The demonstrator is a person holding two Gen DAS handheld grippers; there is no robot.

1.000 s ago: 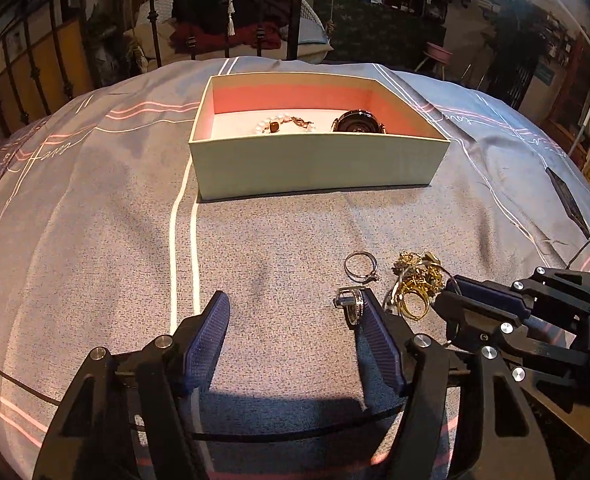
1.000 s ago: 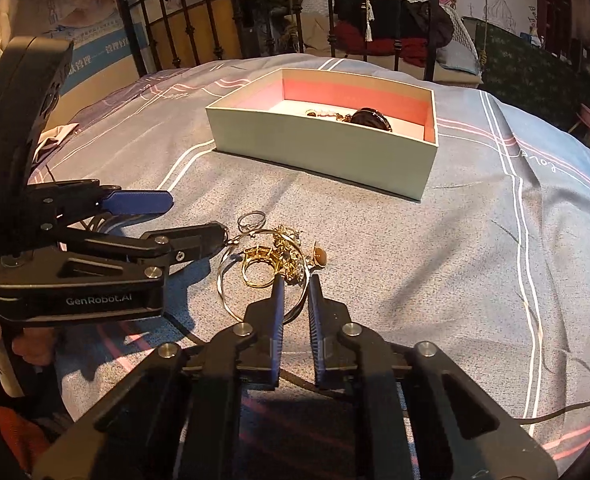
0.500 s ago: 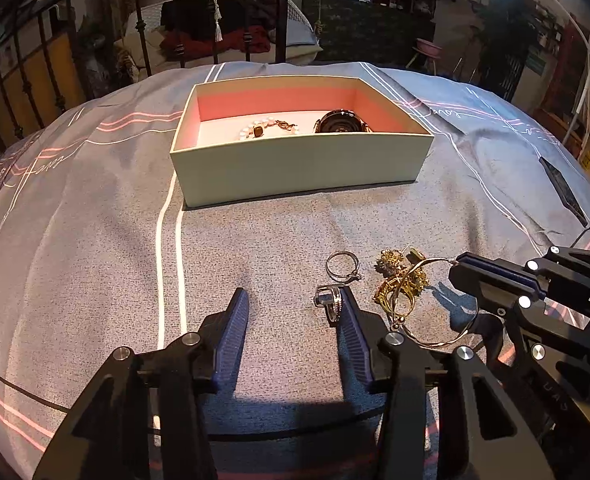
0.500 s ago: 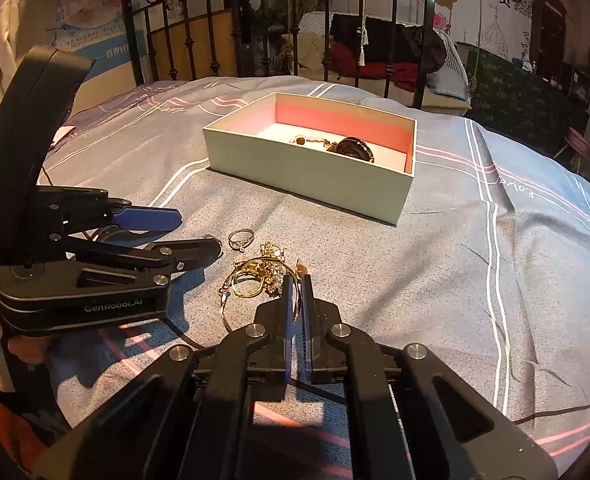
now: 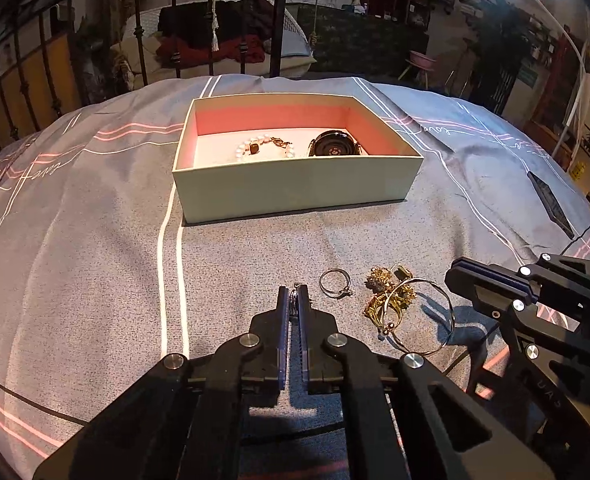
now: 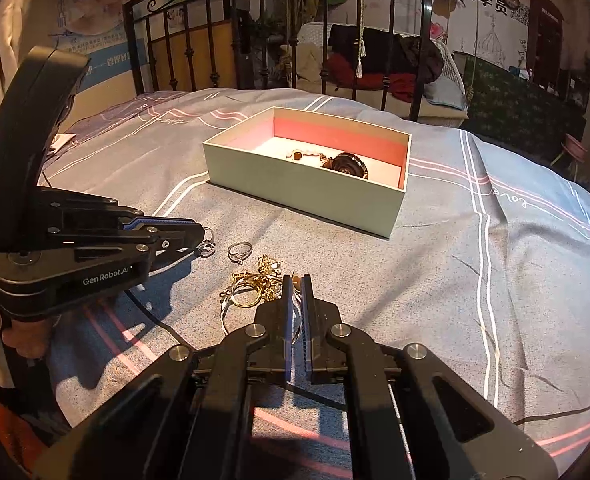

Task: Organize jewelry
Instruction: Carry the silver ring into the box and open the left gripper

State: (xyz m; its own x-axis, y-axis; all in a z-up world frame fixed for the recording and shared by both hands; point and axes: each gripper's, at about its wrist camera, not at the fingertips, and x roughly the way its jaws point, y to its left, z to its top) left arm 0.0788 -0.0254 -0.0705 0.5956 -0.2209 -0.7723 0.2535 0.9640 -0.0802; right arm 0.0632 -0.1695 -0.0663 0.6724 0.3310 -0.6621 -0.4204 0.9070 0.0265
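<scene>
— On the grey bedspread [image 5: 95, 240], what is the left gripper [image 5: 293, 300] doing?
— Its fingers are pressed together on a small silver ring [image 6: 206, 248], right at the tips, low over the cloth.
— And the right gripper [image 6: 297, 280]?
— Fingers drawn close, tips at the edge of the gold jewelry pile [image 6: 255, 280]; whether they pinch the thin gold bangle [image 5: 435, 320] I cannot tell.
— What lies between the two?
— A second silver ring [image 5: 335, 283], loose on the cloth just beside the pile.
— The box?
— The pale green box [image 5: 295, 188] with a pink lining sits farther back, open, holding a pearl bracelet [image 5: 265, 147] and a dark round watch [image 5: 333, 148] side by side.
</scene>
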